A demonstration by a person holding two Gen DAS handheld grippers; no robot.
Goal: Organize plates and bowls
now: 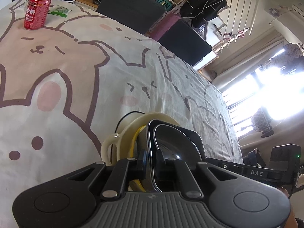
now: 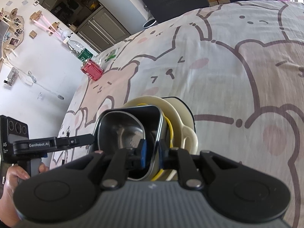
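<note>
A black square bowl [image 1: 176, 138] [image 2: 131, 121] sits nested on top of a stack on the rabbit-print cloth. Under it lie a yellow-rimmed dish [image 1: 135, 138] [image 2: 170, 125] and a cream bowl with loop handles [image 1: 131, 125] [image 2: 176, 110]. My left gripper [image 1: 151, 159] straddles the black bowl's rim on one side, my right gripper [image 2: 153, 155] straddles it on the opposite side. Both stand slightly open. The blue pads [image 2: 143, 156] sit close to the rim, and a thin gap shows. A person's hand [image 2: 15, 174] holds the left gripper's handle.
A red milk can [image 1: 37, 11] [image 2: 92, 70] stands at the table's far corner beside a green packet [image 1: 60, 10] and a plastic bottle [image 2: 79, 49]. Dark chairs [image 1: 131, 7] line the far side. The cloth-covered table edge [image 1: 224, 98] drops off toward the window.
</note>
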